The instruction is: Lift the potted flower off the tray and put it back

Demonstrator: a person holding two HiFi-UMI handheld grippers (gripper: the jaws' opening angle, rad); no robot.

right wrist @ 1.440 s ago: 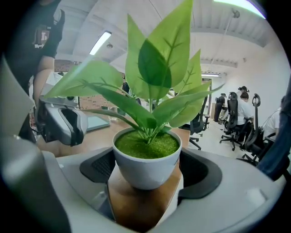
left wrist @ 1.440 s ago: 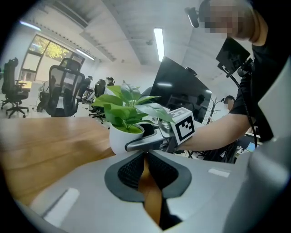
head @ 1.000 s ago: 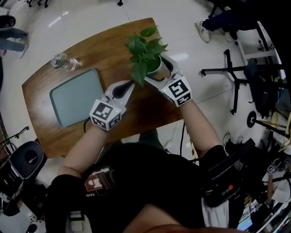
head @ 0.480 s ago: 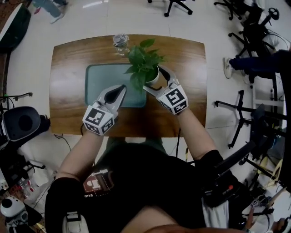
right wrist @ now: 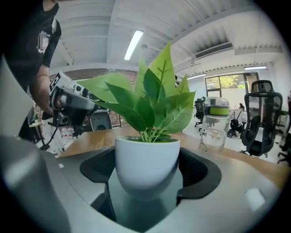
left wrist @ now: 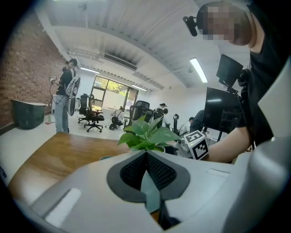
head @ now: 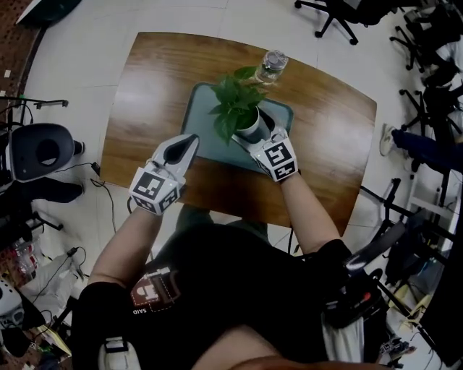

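The potted flower (head: 237, 108), green leaves in a white pot (right wrist: 146, 164), sits between the wide-spread jaws of my right gripper (head: 255, 130), which is shut on the pot's sides. It is low over the far right part of the grey-green tray (head: 206, 144); whether it rests on it I cannot tell. The tray (right wrist: 138, 211) shows under the pot. My left gripper (head: 191, 140) is shut and empty at the tray's near left edge. In the left gripper view its closed fingertips (left wrist: 146, 154) point toward the flower (left wrist: 146, 135).
A clear water bottle (head: 272, 65) stands just beyond the tray on the wooden table (head: 145, 87); it also shows right of the pot (right wrist: 214, 125). Office chairs (head: 329, 11) and a black seat (head: 40, 148) stand round the table on the white floor.
The right gripper has carried the flower from the bare table beside the tray to over the tray. The shut left gripper travelled along beside it.
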